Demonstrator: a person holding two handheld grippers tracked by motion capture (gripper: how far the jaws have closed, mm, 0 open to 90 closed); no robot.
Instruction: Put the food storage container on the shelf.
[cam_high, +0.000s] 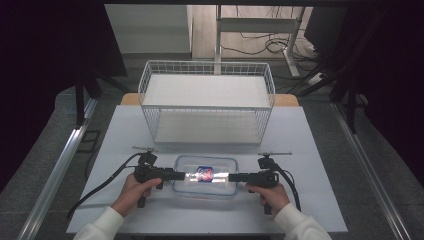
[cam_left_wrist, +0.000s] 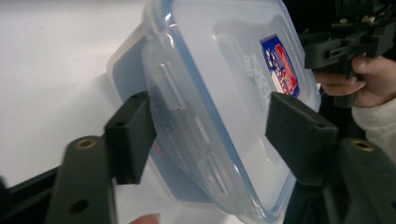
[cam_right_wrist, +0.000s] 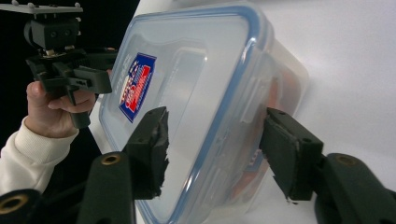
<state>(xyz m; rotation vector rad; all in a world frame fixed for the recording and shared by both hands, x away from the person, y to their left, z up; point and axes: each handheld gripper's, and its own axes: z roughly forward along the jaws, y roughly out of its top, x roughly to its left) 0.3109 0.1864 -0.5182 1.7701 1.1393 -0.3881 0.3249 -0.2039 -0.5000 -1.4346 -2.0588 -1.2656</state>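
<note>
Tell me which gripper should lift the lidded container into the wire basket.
Neither alone, probably both: the left gripper and right gripper mirror each other at the container's short ends, fingers open astride its edges. The wire basket sits straight ahead, equally far from both.

White table (cam_high: 125, 130), lower centre of the high view, running from mid-frame down to the bottom edge. Surface plain and matte; a strip of wood-coloured edge shows at its far side, behind the basket corners.

White wire basket (cam_high: 207, 102) stands on the far half, upper centre of the frame, open top, a pale flat floor inside it.

Clear plastic container (cam_high: 205, 176) sits on the near half, lower centre, just in front of the basket and apart from it. Blue-rimmed lid on, red and blue label (cam_high: 205, 174) at its middle.

Two black cables (cam_high: 107, 180) trail across the near surface, lower left and lower right.
</note>
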